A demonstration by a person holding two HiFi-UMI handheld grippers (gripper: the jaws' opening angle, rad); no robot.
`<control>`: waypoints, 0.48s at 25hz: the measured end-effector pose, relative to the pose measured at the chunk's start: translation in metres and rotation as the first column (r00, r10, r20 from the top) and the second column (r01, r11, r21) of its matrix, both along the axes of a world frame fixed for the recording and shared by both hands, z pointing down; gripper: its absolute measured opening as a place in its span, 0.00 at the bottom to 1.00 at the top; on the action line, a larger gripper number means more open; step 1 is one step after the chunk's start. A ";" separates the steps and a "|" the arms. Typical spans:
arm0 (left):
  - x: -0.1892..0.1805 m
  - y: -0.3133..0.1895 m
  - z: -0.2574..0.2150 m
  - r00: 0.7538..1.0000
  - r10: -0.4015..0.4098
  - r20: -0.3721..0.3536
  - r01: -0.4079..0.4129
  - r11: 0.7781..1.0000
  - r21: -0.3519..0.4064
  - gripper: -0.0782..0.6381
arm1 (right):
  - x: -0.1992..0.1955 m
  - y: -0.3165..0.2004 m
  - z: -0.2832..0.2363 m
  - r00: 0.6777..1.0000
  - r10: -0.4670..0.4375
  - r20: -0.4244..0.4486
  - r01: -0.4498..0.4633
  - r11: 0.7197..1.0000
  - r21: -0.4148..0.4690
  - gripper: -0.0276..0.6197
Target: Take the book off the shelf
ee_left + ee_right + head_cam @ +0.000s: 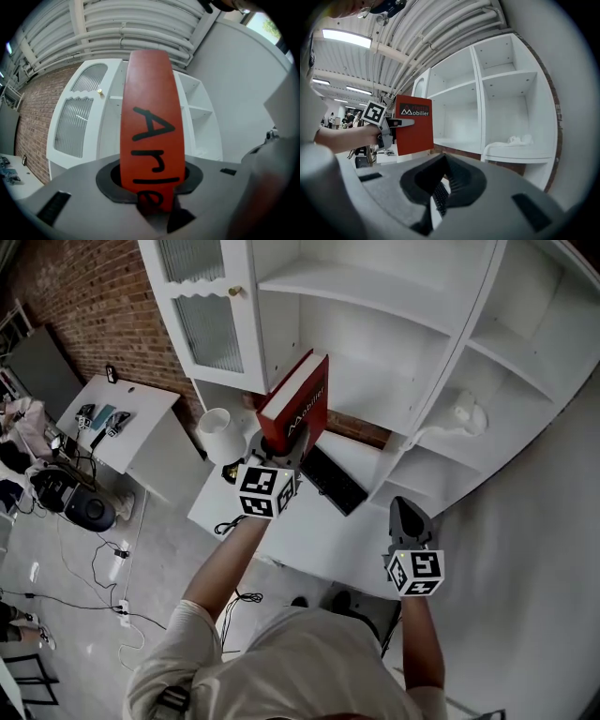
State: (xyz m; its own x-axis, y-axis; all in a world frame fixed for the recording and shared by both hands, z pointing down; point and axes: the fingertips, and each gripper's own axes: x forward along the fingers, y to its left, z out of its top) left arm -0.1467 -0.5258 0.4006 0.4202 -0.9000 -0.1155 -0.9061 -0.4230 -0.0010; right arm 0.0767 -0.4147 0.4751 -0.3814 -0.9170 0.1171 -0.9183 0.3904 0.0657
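Book (298,399) clamped upright in left gripper (279,444), frame centre, clear of shelf (375,292), above table (319,540). Right gripper (410,514) clenched, empty, lower right. Removal judged essentially done; only withdrawal or set-down remaining.

The book (298,404) at upper centre is red, with black lettering on its spine and white lettering on its cover. The shelf (394,296) is white. The brick wall (103,296) at upper left is reddish-brown. Black-and-white square markers pattern the cubes on the grey left gripper (284,439) and right gripper (405,512). The keyboard (333,481) is black.
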 end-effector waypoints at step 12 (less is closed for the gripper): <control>-0.009 0.045 0.047 1.000 0.001 0.019 0.000 0.999 -0.051 0.32 | 0.010 0.042 0.012 0.996 0.085 0.005 -0.085 0.996 -0.006 0.05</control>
State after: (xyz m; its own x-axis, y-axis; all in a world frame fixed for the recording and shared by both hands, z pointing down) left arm -0.1556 -0.4805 0.4472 0.4226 -0.9043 -0.0611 -0.9058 -0.4236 0.0036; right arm 0.0864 -0.3727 0.4867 -0.3030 -0.9453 0.1209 -0.9485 0.3115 0.0582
